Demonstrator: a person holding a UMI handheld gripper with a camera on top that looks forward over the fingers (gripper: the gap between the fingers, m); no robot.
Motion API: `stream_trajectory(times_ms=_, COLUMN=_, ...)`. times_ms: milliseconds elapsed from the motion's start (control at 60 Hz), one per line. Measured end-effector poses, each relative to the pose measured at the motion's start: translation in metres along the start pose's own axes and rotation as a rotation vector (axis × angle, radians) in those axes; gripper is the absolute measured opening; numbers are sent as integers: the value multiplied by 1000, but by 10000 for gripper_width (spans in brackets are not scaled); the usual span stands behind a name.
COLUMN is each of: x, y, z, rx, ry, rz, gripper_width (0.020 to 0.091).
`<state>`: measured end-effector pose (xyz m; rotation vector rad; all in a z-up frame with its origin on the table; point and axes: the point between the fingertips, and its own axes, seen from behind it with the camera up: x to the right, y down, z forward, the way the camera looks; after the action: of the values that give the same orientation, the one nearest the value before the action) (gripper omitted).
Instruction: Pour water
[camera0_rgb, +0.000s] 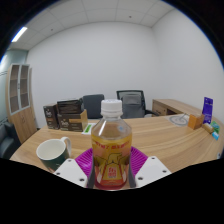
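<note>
Gripper (111, 172) clamped on bottle (111, 140), base hidden

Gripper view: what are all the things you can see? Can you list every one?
Bottle: one, clear with amber drink, white cap, orange label; standing on the table between the fingers.
Mug: one, dark green outside, white inside; on the table beside the bottle.
Table: one, light wood; under the bottle and mug.
Office chairs: two, black; behind the table.
Boxes: a dark stack, count unclear; on the table's far side.
Blue box: one, blue-purple, upright; at the table's far end.
Shelf unit: one, pale wood; against the wall.
Gripper: one, white fingers with magenta pads, both pressing the bottle's sides.
</note>
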<state>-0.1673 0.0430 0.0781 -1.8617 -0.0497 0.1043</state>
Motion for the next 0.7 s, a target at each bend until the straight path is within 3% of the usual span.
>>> stream_trajectory(times_ms=233, x=-10, y=12, z=1, rx=25, ry=36, rz=-80, gripper_width=509)
stream_trajectory(times_ms=350, x=-7, y=14, z=2, rx=2, ry=54, rz=-35, gripper_width=597)
stream_trajectory(times_ms=383, x=-8, y=18, z=3, rx=-25, ry=45, rz=-57, gripper_width=647)
stream_trajectory(times_ms=433, x=-5, y=28, z=-3, rx=-69, ry=34, rz=-83, gripper_width=837)
stream_trajectory(times_ms=450, x=-4, y=28, z=-5, rx=-72, ry=36, rz=-80, gripper_width=856)
stream_trajectory(times_ms=483, x=-2, y=27, z=-11, rx=-66, ry=45, rz=-63, gripper_width=823)
stream_trajectory(times_ms=700, x=7, y=19, z=-100, rx=-7, ry=75, rz=-107, gripper_width=846)
